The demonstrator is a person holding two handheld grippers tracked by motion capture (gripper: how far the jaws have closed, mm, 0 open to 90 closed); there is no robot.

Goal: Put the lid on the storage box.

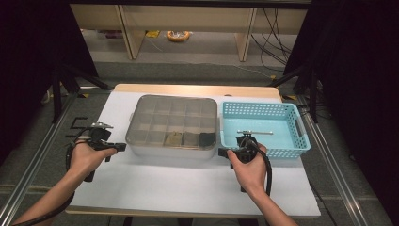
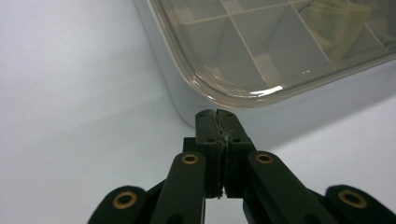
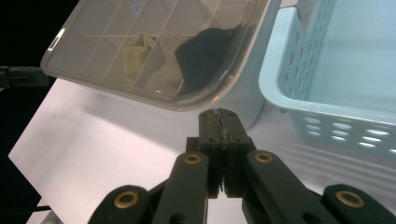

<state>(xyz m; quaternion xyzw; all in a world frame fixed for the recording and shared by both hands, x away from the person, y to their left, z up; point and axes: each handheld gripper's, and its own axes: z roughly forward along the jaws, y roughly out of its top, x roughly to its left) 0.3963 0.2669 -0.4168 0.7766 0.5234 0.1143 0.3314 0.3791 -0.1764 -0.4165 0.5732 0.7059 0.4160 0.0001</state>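
Observation:
A clear-lidded compartment box [image 1: 173, 123] lies in the middle of the white table [image 1: 188, 179]. Folded cloths sit in its front-row cells, olive ones [image 1: 174, 139] and a dark one [image 1: 206, 139]. My left gripper [image 1: 123, 147] is shut and empty, its tips at the box's front left corner [image 2: 224, 95]. My right gripper [image 1: 221, 152] is shut and empty too, its tips [image 3: 219, 113] just short of the box's front right corner [image 3: 201, 100], beside the light blue basket [image 1: 263, 141]. In the right gripper view the olive cloths [image 3: 144, 58] and the dark cloth [image 3: 205, 51] show through the lid.
The light blue perforated basket [image 3: 299, 70] stands right of the box, nothing in it. Bare white table surface lies in front of the box and at its left [image 2: 70, 93]. Black curtains flank the table; wooden furniture legs [image 1: 129, 37] stand on the floor beyond.

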